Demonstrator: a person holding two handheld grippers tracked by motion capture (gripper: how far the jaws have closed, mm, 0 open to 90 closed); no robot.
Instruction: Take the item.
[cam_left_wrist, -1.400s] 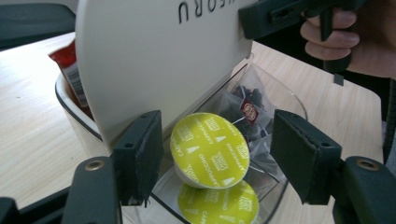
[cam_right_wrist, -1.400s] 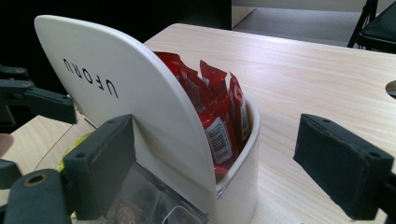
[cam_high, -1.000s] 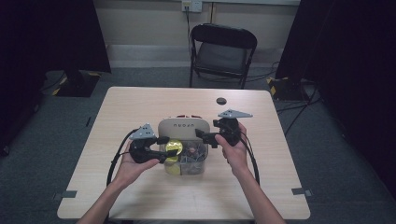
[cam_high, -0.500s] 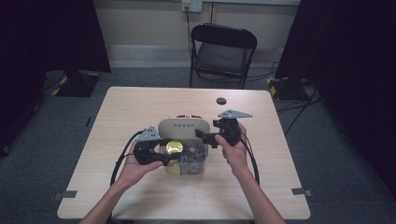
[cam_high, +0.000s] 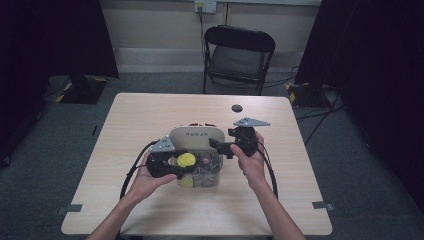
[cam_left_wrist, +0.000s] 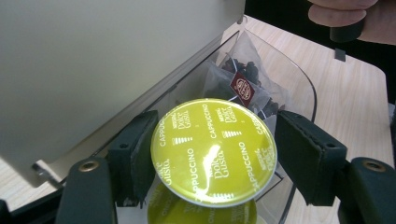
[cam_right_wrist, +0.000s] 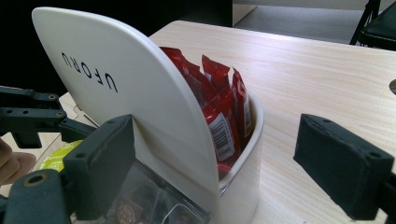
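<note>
Left gripper (cam_left_wrist: 212, 158) holds the yellow capsule (cam_left_wrist: 213, 151) above the clear compartment (cam_left_wrist: 299, 84) of the box.

Its jaws are closed on the capsule's rim. The right gripper (cam_right_wrist: 224, 172) stands wide apart around the raised lid (cam_right_wrist: 140, 93), perhaps propping it. Next move, probably: lower and release among the other capsules.

A pale wooden table (cam_high: 150, 115) stands on grey carpet (cam_high: 55, 150). Behind it a black folding chair (cam_high: 239, 57) faces the table, its back to a cream wall (cam_high: 150, 25) with a white skirting strip along the bottom. A socket plate (cam_high: 205, 5) sits high on that wall, a cable dropping from it. Dark curtains (cam_high: 50, 40) hang at both sides. Cables trail over the floor at the right, and tape marks (cam_high: 74, 208) lie by the table's near corners.
</note>
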